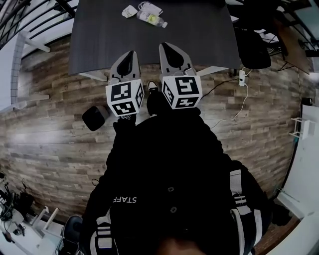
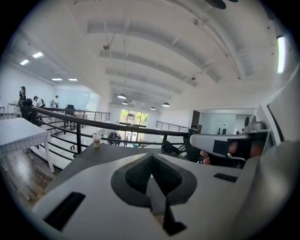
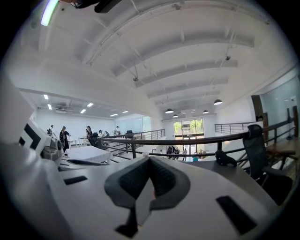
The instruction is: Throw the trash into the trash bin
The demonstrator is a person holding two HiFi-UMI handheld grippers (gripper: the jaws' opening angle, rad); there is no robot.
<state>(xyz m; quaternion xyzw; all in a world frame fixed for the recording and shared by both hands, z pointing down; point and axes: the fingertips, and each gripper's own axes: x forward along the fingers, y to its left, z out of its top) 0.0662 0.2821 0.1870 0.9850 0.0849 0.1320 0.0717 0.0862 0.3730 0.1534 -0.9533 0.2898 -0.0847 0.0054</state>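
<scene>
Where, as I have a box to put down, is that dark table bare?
The dark table is bare along its near edge, its middle and both sides. Only the far centre is crowded, where a plastic bottle and white wrappers lie together.

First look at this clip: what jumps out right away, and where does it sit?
The left gripper and right gripper fill the centre of the head view, side by side, jaws shut on nothing, pointing at the dark table. At the table's far edge a plastic bottle lies beside white scraps. A black bin-like container sits on the wood floor, left of the left gripper.
</scene>
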